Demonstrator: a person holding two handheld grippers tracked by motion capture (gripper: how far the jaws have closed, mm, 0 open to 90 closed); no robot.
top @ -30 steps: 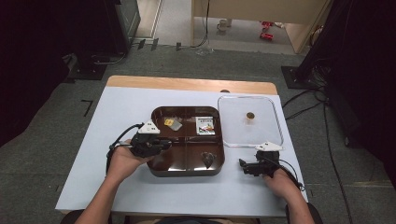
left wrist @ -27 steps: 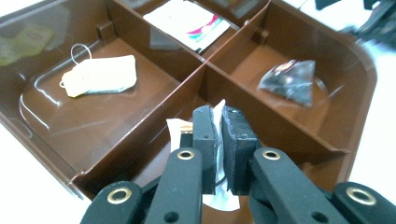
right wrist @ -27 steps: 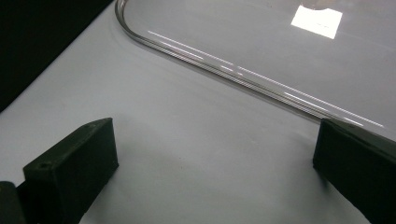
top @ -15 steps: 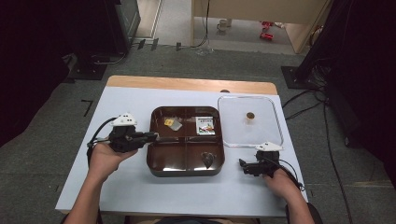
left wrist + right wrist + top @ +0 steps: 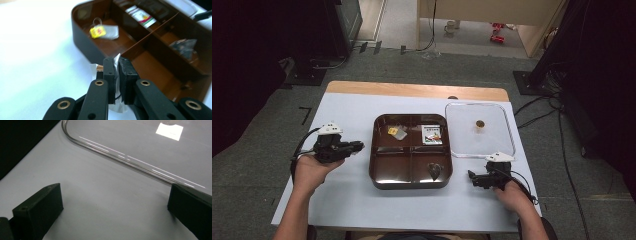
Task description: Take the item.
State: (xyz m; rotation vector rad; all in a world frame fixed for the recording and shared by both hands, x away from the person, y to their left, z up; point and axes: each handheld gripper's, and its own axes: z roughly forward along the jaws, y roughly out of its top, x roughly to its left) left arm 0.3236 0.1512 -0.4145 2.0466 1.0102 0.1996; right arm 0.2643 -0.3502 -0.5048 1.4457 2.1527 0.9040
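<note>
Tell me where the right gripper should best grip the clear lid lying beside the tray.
Probably the knob at the centre of the clear lid, coming straight down from above: the lid lies flat on the table, so its thin rim offers little to pinch.

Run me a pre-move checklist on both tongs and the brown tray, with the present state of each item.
1. Left tongs shut on the white packet: ok, it is pinched between the jaws.
2. Packet off the brown tray: ok, the left tongs sit left of the tray.
3. Right tongs open with nothing between them: ok.
4. Clear lid off the tray: ok, flat on the table beside it.
5. Front-left compartment free: ok, nothing lies in it.
6. Firmness of the grip on the packet: cannot tell.
</note>
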